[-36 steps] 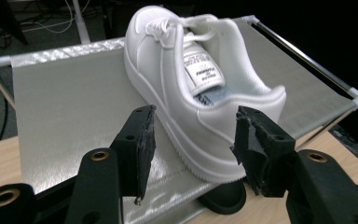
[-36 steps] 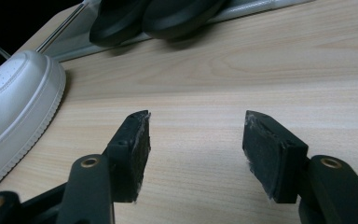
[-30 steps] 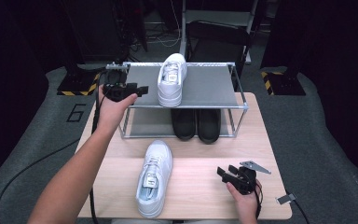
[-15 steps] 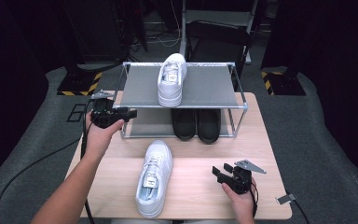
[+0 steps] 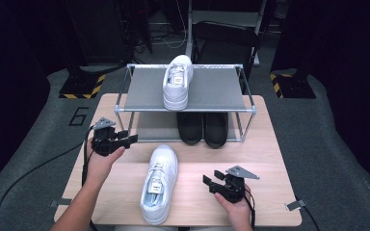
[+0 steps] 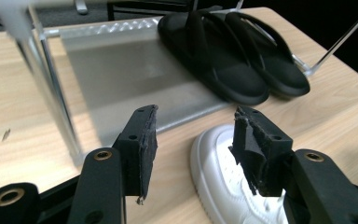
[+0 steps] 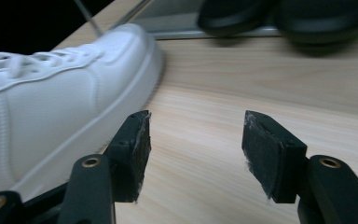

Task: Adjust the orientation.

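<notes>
Lying between both open jaws, white sneaker (image 5: 160, 182)

We can read one sign: a large digit "6" (image 5: 78, 116) marked on the grey floor mat (image 5: 38, 139), just off the bench's (image 5: 270, 159) far left corner. On the shoes, the rack and the bench itself we can make out no lettering.
</notes>
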`<state>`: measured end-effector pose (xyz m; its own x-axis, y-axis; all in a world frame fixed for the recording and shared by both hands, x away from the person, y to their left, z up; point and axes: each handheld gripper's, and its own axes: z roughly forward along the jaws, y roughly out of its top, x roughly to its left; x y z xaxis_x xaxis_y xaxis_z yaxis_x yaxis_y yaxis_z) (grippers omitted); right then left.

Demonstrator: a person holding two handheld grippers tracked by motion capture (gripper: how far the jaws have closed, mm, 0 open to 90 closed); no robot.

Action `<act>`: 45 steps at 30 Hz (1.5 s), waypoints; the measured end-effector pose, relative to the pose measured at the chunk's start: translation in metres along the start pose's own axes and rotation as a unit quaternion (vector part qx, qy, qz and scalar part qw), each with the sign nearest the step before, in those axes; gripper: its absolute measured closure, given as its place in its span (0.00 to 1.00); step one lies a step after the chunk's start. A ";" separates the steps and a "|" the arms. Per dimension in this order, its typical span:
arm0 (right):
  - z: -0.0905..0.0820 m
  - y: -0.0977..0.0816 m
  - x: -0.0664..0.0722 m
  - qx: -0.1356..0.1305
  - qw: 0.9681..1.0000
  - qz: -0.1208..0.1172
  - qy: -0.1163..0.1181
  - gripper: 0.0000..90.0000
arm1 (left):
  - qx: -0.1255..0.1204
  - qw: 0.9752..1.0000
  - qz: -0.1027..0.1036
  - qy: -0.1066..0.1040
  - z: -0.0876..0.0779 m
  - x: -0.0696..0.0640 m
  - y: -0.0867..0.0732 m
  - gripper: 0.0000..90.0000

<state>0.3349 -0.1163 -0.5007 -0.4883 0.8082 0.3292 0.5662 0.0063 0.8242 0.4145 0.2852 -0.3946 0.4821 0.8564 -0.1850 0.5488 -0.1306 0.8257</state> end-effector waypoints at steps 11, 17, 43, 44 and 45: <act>0.019 0.014 0.052 0.026 0.997 -0.038 0.068 0.44 | -0.008 0.999 -0.035 0.001 -0.004 0.009 -0.023 0.55; 0.026 0.022 0.070 0.033 0.994 -0.051 0.090 0.42 | -0.002 1.000 -0.025 0.008 -0.008 0.005 -0.020 0.55; 0.053 0.019 0.098 0.083 0.984 -0.066 0.140 0.53 | 0.004 0.999 -0.042 0.016 -0.009 0.016 -0.026 0.54; 0.052 0.020 0.098 0.083 0.985 -0.061 0.140 0.57 | 0.001 0.999 -0.041 0.017 -0.009 0.016 -0.026 0.54; 0.049 0.021 0.097 0.080 0.985 -0.067 0.135 0.61 | 0.000 0.999 -0.042 0.017 -0.010 0.016 -0.026 0.54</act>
<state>0.3319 -0.0086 -0.4743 -0.7117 0.6087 0.3507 0.5720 0.2122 0.7924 0.4014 0.3069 -0.4137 0.4110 0.8809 -0.2347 0.5863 -0.0583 0.8080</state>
